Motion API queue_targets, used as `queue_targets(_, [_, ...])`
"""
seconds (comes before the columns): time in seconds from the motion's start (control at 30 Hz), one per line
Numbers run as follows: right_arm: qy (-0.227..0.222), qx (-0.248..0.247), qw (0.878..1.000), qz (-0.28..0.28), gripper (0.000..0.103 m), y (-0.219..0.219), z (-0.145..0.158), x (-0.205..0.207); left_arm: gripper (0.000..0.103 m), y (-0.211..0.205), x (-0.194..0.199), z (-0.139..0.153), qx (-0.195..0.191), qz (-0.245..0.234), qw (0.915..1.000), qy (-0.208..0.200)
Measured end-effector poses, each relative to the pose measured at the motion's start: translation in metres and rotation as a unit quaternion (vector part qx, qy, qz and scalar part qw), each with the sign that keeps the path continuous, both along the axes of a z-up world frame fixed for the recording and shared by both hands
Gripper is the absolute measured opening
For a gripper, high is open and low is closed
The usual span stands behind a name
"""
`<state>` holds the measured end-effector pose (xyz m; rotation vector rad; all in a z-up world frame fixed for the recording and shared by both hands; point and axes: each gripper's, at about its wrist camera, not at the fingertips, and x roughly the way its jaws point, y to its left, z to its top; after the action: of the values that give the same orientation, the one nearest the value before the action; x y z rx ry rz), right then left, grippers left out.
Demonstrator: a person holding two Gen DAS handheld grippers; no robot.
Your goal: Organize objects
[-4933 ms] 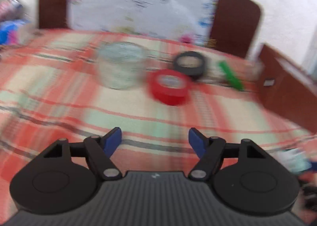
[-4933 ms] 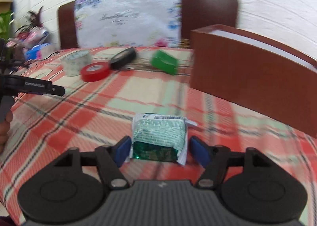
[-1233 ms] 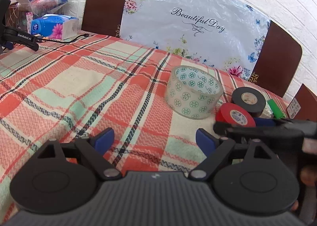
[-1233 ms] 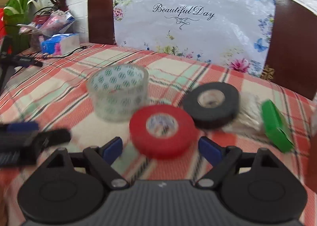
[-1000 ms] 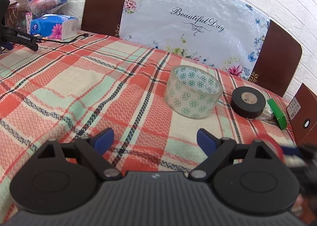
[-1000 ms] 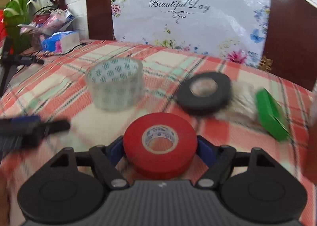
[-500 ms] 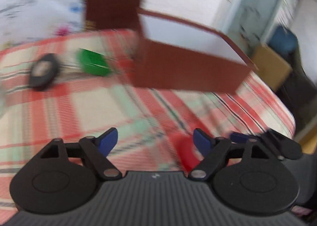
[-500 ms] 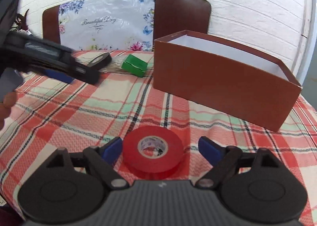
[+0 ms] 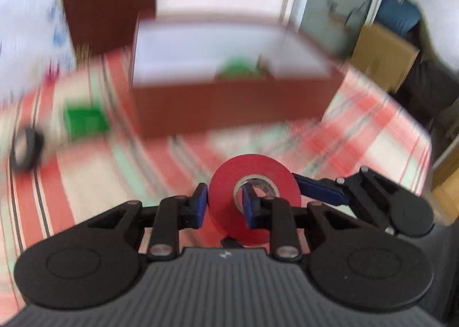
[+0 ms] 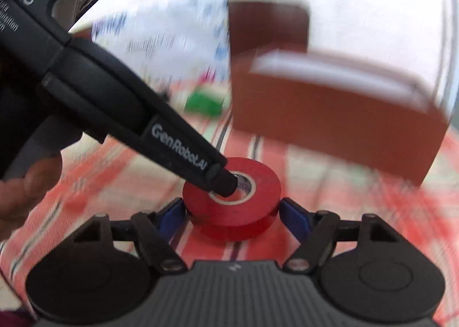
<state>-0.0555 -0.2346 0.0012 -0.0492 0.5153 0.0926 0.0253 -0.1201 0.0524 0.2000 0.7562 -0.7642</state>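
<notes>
- Left gripper [image 9: 223,205] fingers clamped on the red tape roll's [image 9: 254,197] wall: 1 outside, 1 in the core.
- Right gripper [image 10: 233,215] fingers apart, flanking the roll at 9 and 3.
- Roll low over the plaid tabletop [image 10: 330,180]; brown box [image 9: 229,103] at 12, blurred.

plaid tablecloth [image 9: 94,183], chair [image 9: 109,2], cardboard box [image 9: 384,54]

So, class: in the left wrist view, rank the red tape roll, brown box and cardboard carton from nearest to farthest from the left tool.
1. Red tape roll: gripped in the left tool.
2. Brown box: straight ahead on the table.
3. Cardboard carton: far right, beyond the table.
</notes>
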Motion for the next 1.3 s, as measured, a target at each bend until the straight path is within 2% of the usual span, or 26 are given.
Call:
queue_targets(0.07, [-0.057,-0.016,0.998,-0.017,0.075,-0.007,0.02,0.002,0.029,-0.012,0.009,0.024,-0.028,-0.005,0.9993,-0.024])
queue_targets(0.13, [-0.098,-0.037,0.994,-0.038,0.075,-0.016,0.035,0.012,0.029,-0.031,0.02,0.038,-0.039,-0.006,0.9984,-0.04])
queue_targets(0.23, [-0.127,-0.061,0.988,-0.067,0.075,-0.033,0.05,0.036,0.03,-0.064,0.038,0.047,-0.046,-0.005,0.9973,-0.057])
queue_targets(0.3, [-0.129,-0.065,0.986,-0.086,0.075,-0.047,0.056,0.054,0.03,-0.086,0.051,0.048,-0.044,-0.002,0.9972,-0.06])
queue_targets(0.37, [-0.122,-0.067,0.985,-0.098,0.075,-0.062,0.058,0.074,0.036,-0.105,0.065,0.043,-0.044,0.001,0.997,-0.063])
queue_targets(0.4, [-0.118,-0.071,0.985,-0.105,0.075,-0.068,0.057,0.084,0.047,-0.114,0.072,0.039,-0.041,0.009,0.9971,-0.064])
queue_targets(0.43, [-0.112,-0.079,0.984,-0.114,0.076,-0.074,0.054,0.097,0.053,-0.118,0.075,0.036,-0.033,0.026,0.997,-0.066])
queue_targets(0.5, [-0.086,-0.1,0.981,-0.14,0.077,-0.082,0.045,0.117,0.053,-0.116,0.082,0.031,-0.031,0.048,0.9969,-0.053])
queue_targets(0.57, [-0.083,-0.086,0.98,-0.16,0.077,-0.088,0.041,0.115,0.053,-0.1,0.079,0.027,-0.052,0.046,0.9966,-0.044])
queue_targets(0.67, [-0.116,-0.037,0.978,-0.17,0.078,-0.089,0.04,0.079,0.059,-0.062,0.062,0.027,-0.061,0.057,0.9938,-0.074])
queue_targets(0.77, [-0.155,0.027,0.972,-0.177,0.09,-0.08,0.031,0.036,0.061,-0.015,0.047,0.021,-0.076,0.074,0.9908,-0.084])
queue_targets(0.83, [-0.144,0.042,0.974,-0.17,0.094,-0.064,0.021,0.025,0.068,0.017,0.041,0.013,-0.078,0.097,0.9882,-0.09])
queue_targets(0.97, [-0.062,0.031,0.99,-0.124,0.093,-0.029,0.002,0.036,0.072,0.076,0.045,-0.02,-0.039,0.17,0.9819,-0.074])
queue_targets(1.03, [-0.044,0.032,0.994,-0.097,0.093,-0.013,-0.001,0.036,0.072,0.108,0.053,-0.039,-0.009,0.223,0.9728,-0.06])
queue_targets(1.1, [-0.032,0.023,0.997,-0.068,0.093,0.003,-0.004,0.042,0.072,0.145,0.06,-0.055,0.0,0.269,0.9622,-0.041])
queue_targets(1.17, [-0.021,0.011,0.999,-0.037,0.093,0.023,-0.007,0.045,0.072,0.174,0.063,-0.067,0.013,0.31,0.9498,-0.042])
queue_targets(1.27, [-0.009,-0.014,1.0,0.004,0.092,0.051,-0.007,0.06,0.075,0.206,0.062,-0.083,0.011,0.339,0.9393,-0.05])
queue_targets(1.3, [-0.007,-0.022,1.0,0.018,0.091,0.06,-0.006,0.066,0.078,0.214,0.056,-0.086,-0.011,0.338,0.939,-0.062])
